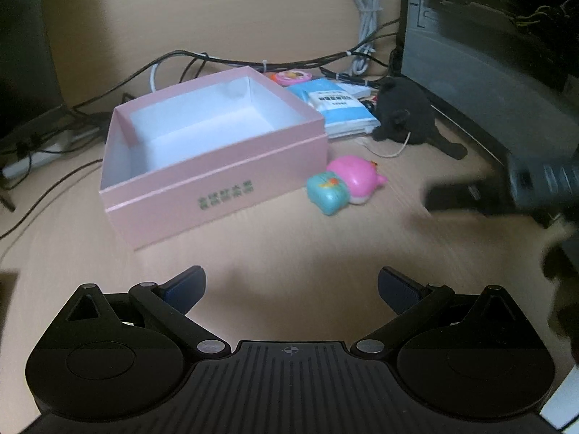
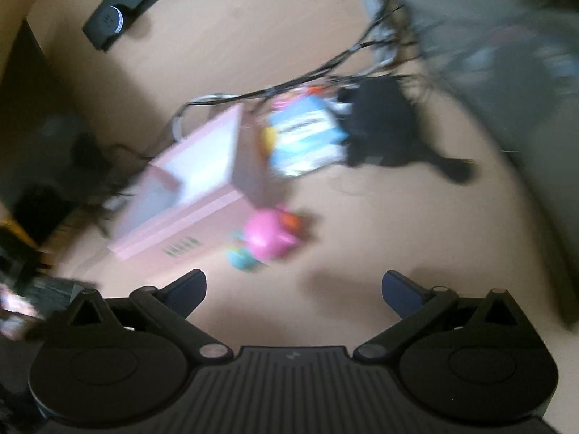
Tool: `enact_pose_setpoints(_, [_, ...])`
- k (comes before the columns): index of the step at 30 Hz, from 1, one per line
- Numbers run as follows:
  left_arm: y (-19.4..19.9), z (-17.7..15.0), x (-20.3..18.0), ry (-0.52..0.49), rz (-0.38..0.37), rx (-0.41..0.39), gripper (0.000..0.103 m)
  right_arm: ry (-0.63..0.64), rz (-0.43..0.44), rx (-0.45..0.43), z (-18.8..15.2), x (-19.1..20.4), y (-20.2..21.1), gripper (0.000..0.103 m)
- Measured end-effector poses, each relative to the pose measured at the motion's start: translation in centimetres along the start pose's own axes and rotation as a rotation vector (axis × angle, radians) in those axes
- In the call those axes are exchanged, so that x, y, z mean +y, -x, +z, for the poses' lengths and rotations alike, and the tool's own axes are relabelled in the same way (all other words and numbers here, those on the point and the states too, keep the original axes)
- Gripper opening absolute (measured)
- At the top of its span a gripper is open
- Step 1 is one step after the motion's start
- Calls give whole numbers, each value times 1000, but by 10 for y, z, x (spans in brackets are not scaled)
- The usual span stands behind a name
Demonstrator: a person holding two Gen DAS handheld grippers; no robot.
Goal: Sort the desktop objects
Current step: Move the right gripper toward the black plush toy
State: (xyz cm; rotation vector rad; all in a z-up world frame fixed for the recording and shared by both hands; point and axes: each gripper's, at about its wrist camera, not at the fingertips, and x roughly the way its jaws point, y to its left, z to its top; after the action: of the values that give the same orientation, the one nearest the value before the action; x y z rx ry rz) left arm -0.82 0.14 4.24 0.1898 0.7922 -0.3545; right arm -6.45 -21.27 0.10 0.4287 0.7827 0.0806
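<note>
Both jaws spread wide and empty: left hand-held gripper faces the pink box at eleven o'clock; right hand-held gripper (view blurred) should slow, centre on the pink toy at twelve o'clock on the tabletop, then close.

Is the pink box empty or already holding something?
Empty. The left wrist view shows the pink box lidless, with only its bare white floor and walls inside; the toys lie outside on the desk.

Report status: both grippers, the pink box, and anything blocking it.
Left gripper open, empty. Right gripper open, empty. Pink cardboard box empty; pink-and-teal plastic toy beside it on the desk. Nothing blocking.
</note>
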Motion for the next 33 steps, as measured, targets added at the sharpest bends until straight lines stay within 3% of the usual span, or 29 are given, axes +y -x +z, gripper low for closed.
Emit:
enact_pose_setpoints(5, [-2, 9, -15, 17, -24, -34, 103, 95, -119, -4, -38, -9, 16, 103])
enact_pose_setpoints(8, [-11, 18, -34, -55, -40, -88, 103, 142, -164, -34, -50, -12, 22, 103])
enact_pose_setpoints(13, [-44, 34, -65, -152, 25, -102, 100, 124, -187, -66, -60, -16, 32, 103])
enact_pose_setpoints(15, [-58, 41, -70, -169, 39, -86, 74, 121, -213, -58, -60, -12, 32, 103])
enact_pose_setpoints(19, [-75, 49, -67, -169, 67, -55, 68, 180, -251, -23, -61, -4, 26, 103])
enact_pose_setpoints(21, [-72, 46, -59, -169, 47, -40, 50, 300, -281, 15, -65, 5, 20, 103])
enact_pose_setpoints(23, [-65, 38, -49, -165, 36, -17, 32, 325, -254, 19, -66, 8, 20, 103])
enact_pose_setpoints(24, [-59, 33, -43, -153, 35, -5, 28, 329, -251, 34, -65, 10, 19, 103])
enact_pose_setpoints(26, [-45, 23, -27, -107, 31, 27, 27, 341, -208, 61, -60, 15, 20, 103])
enact_pose_setpoints(28, [-31, 11, -10, -49, 24, 57, 28, 368, -182, 24, -55, 24, 27, 103])
enact_pose_setpoints(30, [-19, 2, 5, 0, 19, 75, 30, 435, -189, -30, -43, 38, 28, 94])
enact_pose_setpoints(32, [-10, -2, 19, 38, 2, 72, 33, 480, -230, -82, -21, 52, 19, 76])
enact_pose_setpoints(33, [-7, -2, 25, 54, -19, 63, 45, 476, -253, -104, -8, 57, 13, 71])
